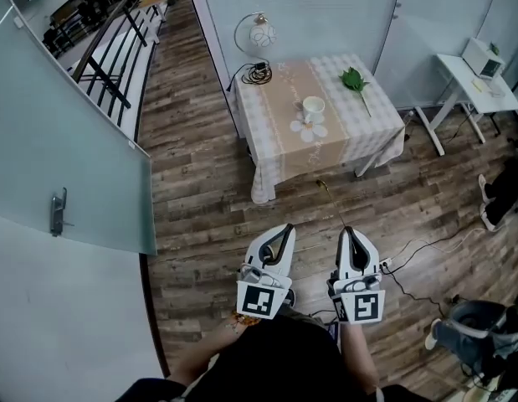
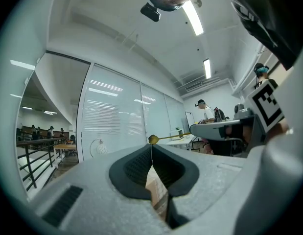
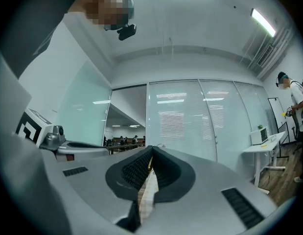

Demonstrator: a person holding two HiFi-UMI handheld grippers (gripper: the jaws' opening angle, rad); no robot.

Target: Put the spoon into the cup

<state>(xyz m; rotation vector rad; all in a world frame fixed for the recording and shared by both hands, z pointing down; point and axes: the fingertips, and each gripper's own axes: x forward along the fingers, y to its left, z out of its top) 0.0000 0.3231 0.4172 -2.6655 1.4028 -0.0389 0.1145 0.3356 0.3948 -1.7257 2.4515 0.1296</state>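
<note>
A white cup (image 1: 314,105) stands on a small table (image 1: 275,153) with a checked cloth, far ahead of me across the wood floor. A thin gold spoon (image 1: 330,201) sticks forward from my right gripper (image 1: 347,231), which is shut on its handle; a sliver of the spoon (image 3: 150,163) shows between the pads. In the left gripper view the spoon (image 2: 153,139) has its bowl just beyond the jaw tips. My left gripper (image 1: 284,229) is shut with nothing in it. Both are held low, near my body.
On the table are a flower-shaped mat (image 1: 309,129), a green leaf (image 1: 355,80), a round lamp (image 1: 257,33) and a coiled cable (image 1: 257,74). A white desk (image 1: 472,78) stands at right. Cables (image 1: 417,249) cross the floor. A glass door (image 1: 66,157) is at left.
</note>
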